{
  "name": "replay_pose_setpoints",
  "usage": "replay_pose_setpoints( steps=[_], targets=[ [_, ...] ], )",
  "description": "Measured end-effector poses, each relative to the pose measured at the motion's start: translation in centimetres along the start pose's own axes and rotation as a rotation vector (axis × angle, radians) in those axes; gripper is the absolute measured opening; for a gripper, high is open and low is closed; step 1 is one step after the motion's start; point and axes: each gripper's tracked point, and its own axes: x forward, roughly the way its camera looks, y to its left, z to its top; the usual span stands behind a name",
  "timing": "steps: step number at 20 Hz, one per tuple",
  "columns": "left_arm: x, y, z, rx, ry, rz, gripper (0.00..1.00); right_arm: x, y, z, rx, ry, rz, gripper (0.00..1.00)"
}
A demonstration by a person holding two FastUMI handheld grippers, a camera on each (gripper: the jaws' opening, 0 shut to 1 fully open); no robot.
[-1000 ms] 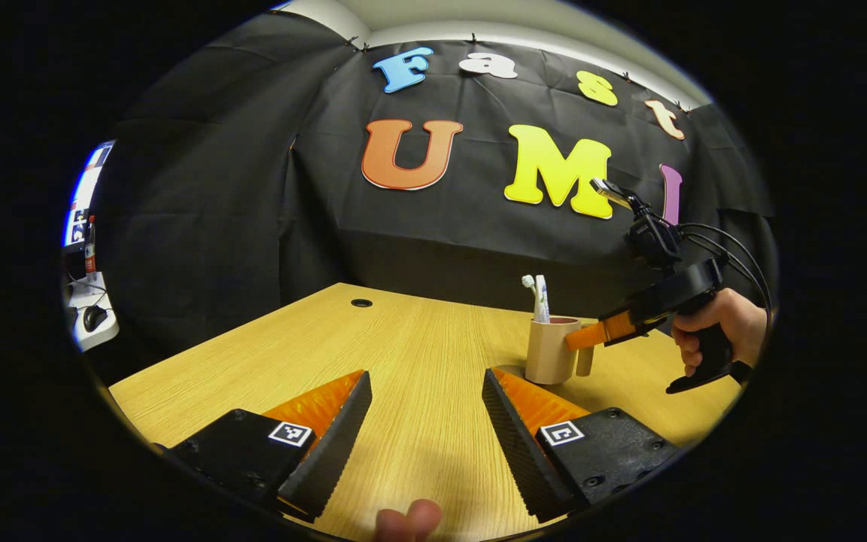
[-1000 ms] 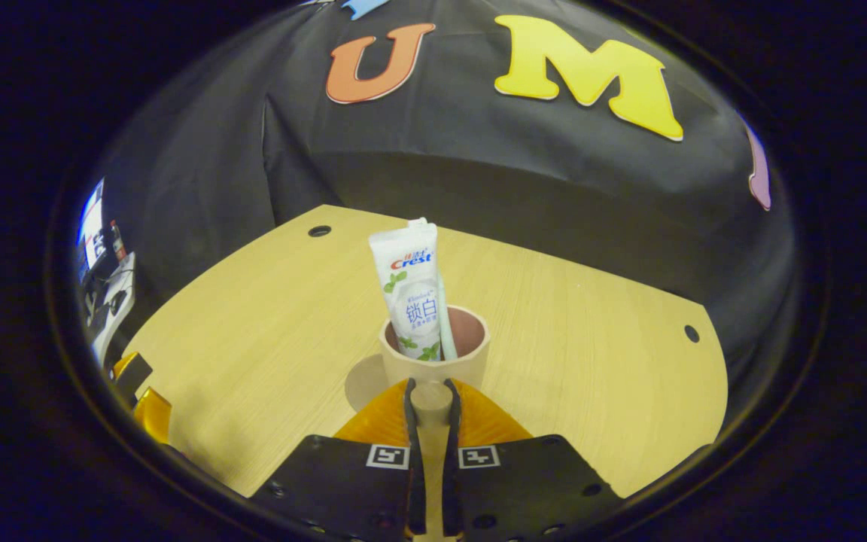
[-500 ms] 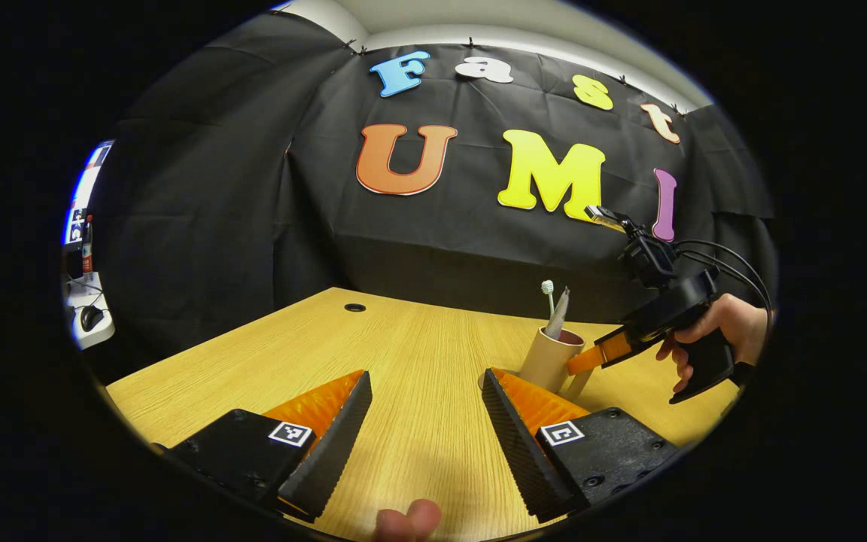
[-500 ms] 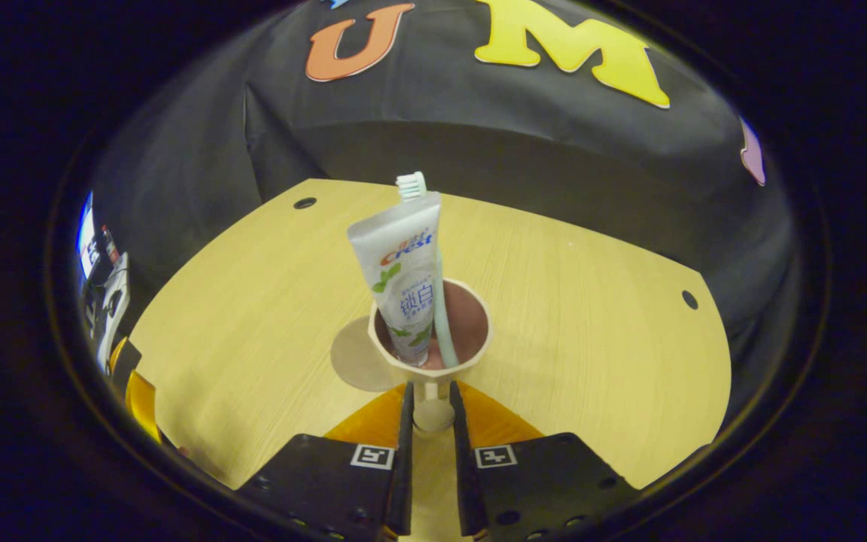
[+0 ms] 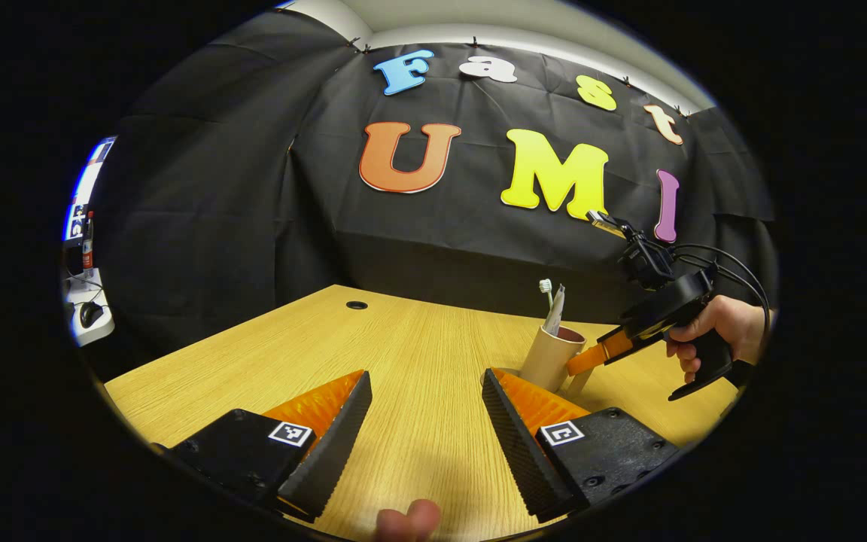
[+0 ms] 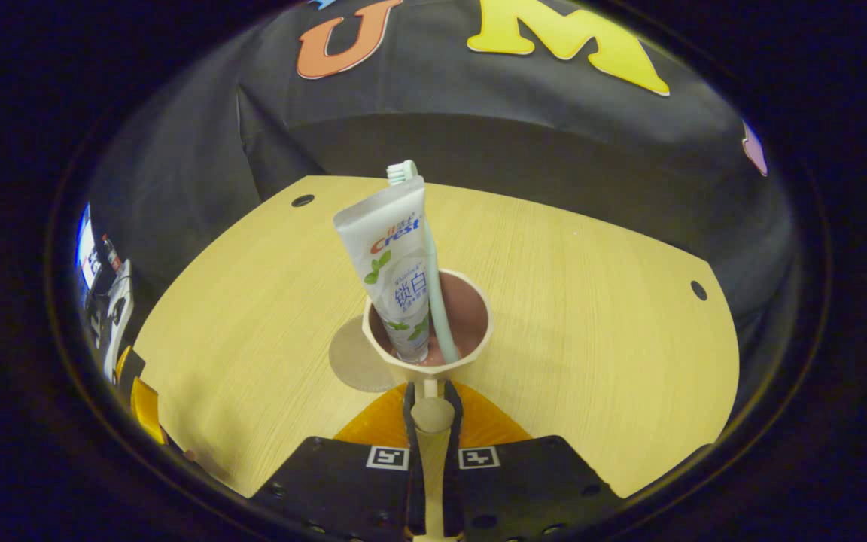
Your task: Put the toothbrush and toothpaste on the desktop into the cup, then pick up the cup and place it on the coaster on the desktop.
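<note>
The right gripper pinches the cup's handle, the cup tilted over the coaster; toothpaste and toothbrush could tip out. The left gripper fingers gape wide above the bench.

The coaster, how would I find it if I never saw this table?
Look at the wooden desk and find the tan cup held by its handle in the right gripper. The coaster is the flat round disc just beside it, lying bare.

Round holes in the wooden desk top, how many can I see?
2. In the right gripper view, one hole sits at the desk's far left corner and another hole near its right edge. Others may be hidden.
</note>
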Motion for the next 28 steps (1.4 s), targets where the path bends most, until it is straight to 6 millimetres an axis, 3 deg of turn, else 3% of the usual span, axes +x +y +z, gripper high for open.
replay_pose_setpoints(
  steps=[11,19,24,28],
  targets=[
    [0.0,0.7,-0.3,0.016,-0.002,0.020,0.94,0.6,3.0,2.6,-0.030,-0.100,0.029,0.06],
    [-0.1,0.8,-0.3,0.017,0.003,0.018,0.94,0.5,5.2,2.4,0.000,-0.099,0.073,0.05],
    [-0.5,0.6,-0.2,0.021,0.002,0.018,0.94,0.8,5.4,1.2,-0.063,-0.081,0.026,0.06],
    [-0.6,0.1,0.8,0.036,-0.013,0.028,0.94,0.0,5.7,-0.1,-0.040,-0.055,0.064,0.32]
  ],
)
